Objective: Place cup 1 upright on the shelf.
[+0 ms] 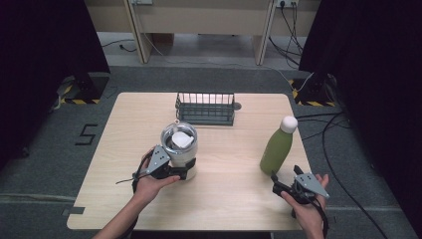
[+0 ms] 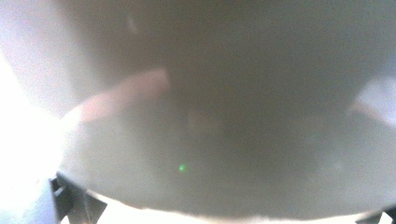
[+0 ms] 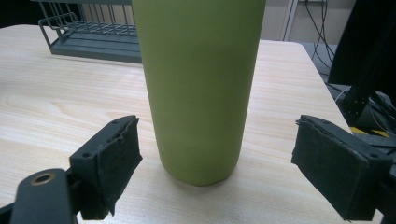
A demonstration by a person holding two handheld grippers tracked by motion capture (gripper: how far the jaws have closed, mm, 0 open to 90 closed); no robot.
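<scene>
Light wooden table (image 1: pixel 224 199), seen from the high view. Left gripper (image 1: pixel 185 173) pressed low against a silver steel tumbler (image 1: pixel 180 149) standing upright left of table centre, open mouth up, something white (image 1: pixel 181 140) resting inside near the rim. Jaws set on either side of the tumbler's base, apparently clamped on it. Left gripper view blurred by nearness: grey curved wall of the tumbler (image 2: pixel 210 140) right up against the lens, jaw tips barely visible at the bottom corners. Right gripper (image 1: pixel 284 185) at the near right of the table, held in the person's right hand (image 1: pixel 311 209), aimed at a green bottle (image 1: pixel 276 150) with a white cap (image 1: pixel 289 123). Bottle upright, right of centre, well apart from the tumbler. In the right gripper view, jaws spread wide, padded faces to either side of the bottle's lower body (image 3: pixel 201 93), clear gaps on both sides, no contact. Dark wire basket (image 1: pixel 205 108) at the far edge of the table, behind the tumbler, apart from both.
</scene>
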